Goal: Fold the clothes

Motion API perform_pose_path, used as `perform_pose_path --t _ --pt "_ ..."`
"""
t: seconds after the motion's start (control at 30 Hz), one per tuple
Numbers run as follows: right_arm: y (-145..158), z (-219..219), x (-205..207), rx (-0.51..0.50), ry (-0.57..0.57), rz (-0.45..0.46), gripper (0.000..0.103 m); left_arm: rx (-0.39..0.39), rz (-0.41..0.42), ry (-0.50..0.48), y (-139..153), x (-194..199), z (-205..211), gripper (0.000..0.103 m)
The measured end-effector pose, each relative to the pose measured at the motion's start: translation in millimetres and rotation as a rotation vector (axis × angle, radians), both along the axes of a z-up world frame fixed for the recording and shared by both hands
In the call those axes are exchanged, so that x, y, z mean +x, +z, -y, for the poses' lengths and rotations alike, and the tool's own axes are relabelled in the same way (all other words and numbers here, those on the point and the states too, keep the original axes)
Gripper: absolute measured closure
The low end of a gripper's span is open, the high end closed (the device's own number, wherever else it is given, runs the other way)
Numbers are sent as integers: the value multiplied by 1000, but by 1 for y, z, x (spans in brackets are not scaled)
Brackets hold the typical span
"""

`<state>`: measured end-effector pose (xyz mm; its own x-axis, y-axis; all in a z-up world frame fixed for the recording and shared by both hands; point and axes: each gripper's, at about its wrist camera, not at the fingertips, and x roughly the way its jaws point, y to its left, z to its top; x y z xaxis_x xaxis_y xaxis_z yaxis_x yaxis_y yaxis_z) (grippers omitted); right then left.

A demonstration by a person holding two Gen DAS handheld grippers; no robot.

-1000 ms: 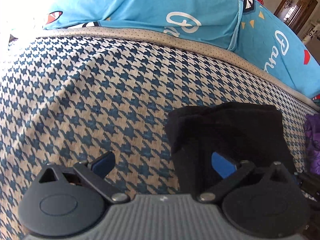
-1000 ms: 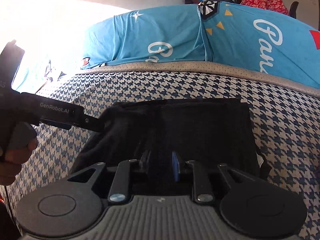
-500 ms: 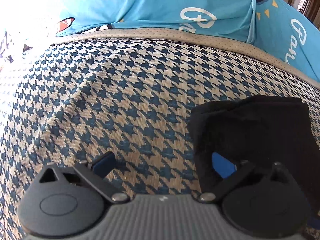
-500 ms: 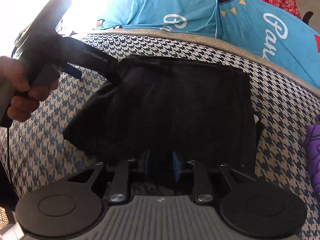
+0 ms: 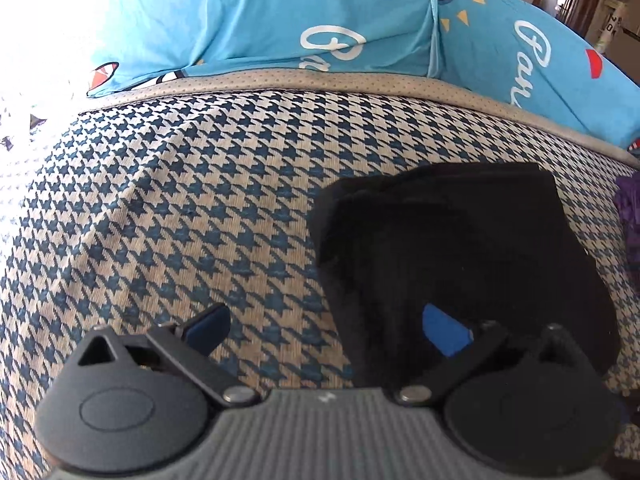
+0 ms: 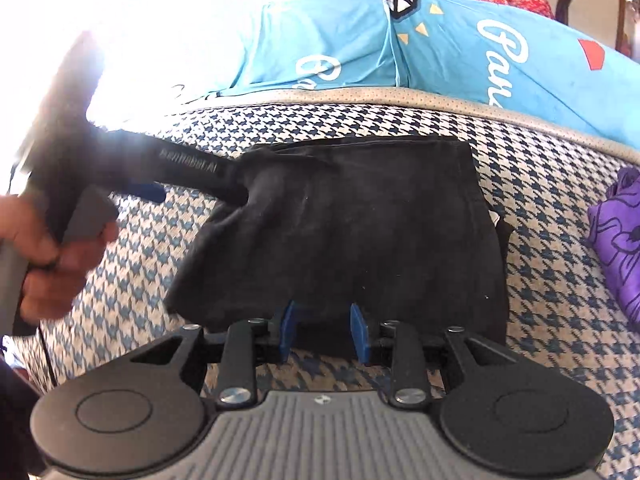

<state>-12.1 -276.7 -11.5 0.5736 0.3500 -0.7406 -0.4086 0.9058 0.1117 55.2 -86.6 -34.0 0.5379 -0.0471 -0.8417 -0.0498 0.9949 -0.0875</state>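
Garment: a black garment lies as a compact, roughly rectangular, layered packet on the bed; whether a further fold is due or the packet is complete cannot be settled from these views.

Left gripper: jaws spread wide; one blue pad hangs over the garment's near left part, the other over bare cover. In the right wrist view its tip meets the garment's upper left corner, likely to tuck or smooth a bulging edge; no cloth is seen pinched.

Right gripper: jaws parted a little, blue pads at the garment's near edge; nothing is clearly clamped between them. The placement suggests steadying or aligning the hem.

Hand: the person's left hand wraps the left gripper's handle, blurred.

Surface: bed cover in blue-and-beige houndstooth, soft and slightly domed, with a dotted beige border at the far edge.

Surroundings: blue printed bedding with white lettering banked behind; a purple flowered cloth to the right, apart from the garment; strong glare at upper left; a wooden doorway at far right.
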Motion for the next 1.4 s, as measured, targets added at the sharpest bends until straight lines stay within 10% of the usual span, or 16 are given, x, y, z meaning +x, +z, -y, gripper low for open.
perform_pose_path --t 0.53,1.4 --pt "-18 -17 -21 -140 -92 -95 54 71 -77 -91 -21 -68 10 0" --pt "-7 14 -64 -41 -342 -147 33 114 -65 -118 -18 -139 19 0"
